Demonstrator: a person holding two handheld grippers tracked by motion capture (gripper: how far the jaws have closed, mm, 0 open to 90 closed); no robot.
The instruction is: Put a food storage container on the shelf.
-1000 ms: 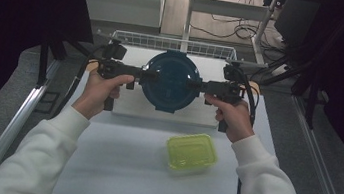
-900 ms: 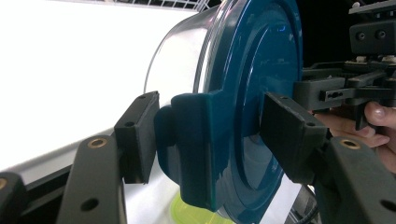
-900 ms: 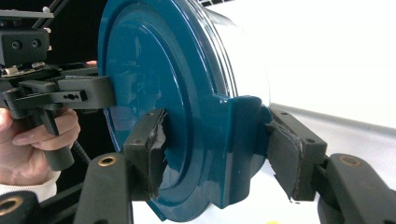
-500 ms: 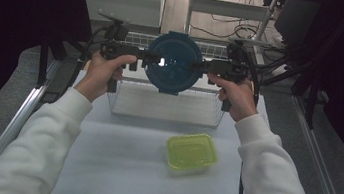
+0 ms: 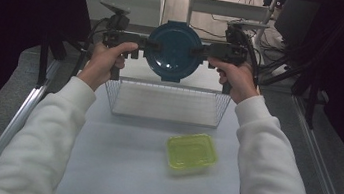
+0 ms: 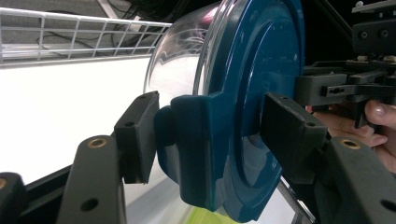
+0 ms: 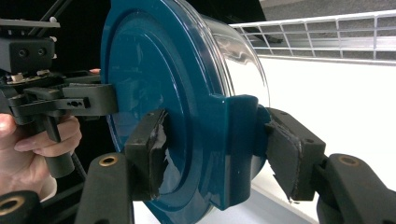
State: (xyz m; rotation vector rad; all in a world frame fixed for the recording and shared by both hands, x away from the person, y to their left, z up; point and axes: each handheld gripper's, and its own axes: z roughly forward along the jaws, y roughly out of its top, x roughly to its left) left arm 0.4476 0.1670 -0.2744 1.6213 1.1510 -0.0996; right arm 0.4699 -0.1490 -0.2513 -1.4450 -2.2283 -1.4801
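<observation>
You've got both tools clamped on the same thing here: the left tool (image 6: 205, 140) pinches one side latch tab of the round blue-lidded container (image 5: 173, 51), and the right tool (image 7: 215, 149) pinches the tab on the opposite side, pads pressed against lid and tab on each. In both gripper views the container is tipped on its side, blue lid facing toward you and the clear bowl (image 6: 180, 56) pointing away toward the wire. From the high view it hangs in the air between your hands, up above the far edge of the wire basket (image 5: 165, 116), touching nothing but the pads. Closer to you on the white counter (image 5: 115, 170) sits a yellow-green lidded box (image 5: 191, 152), well apart from everything else. My read is you're in the carry step, with the container lifted and not set anywhere yet, and the basket looks like the likely drop spot. If so, the next move needs both hands coming down together at the same pace, since a two-point grip on smooth plastic tabs will let the thing pivot or slip if one side leads. Decide whether it goes in flat or stays on edge before you lower, and only let go once it rests on the wire.
</observation>
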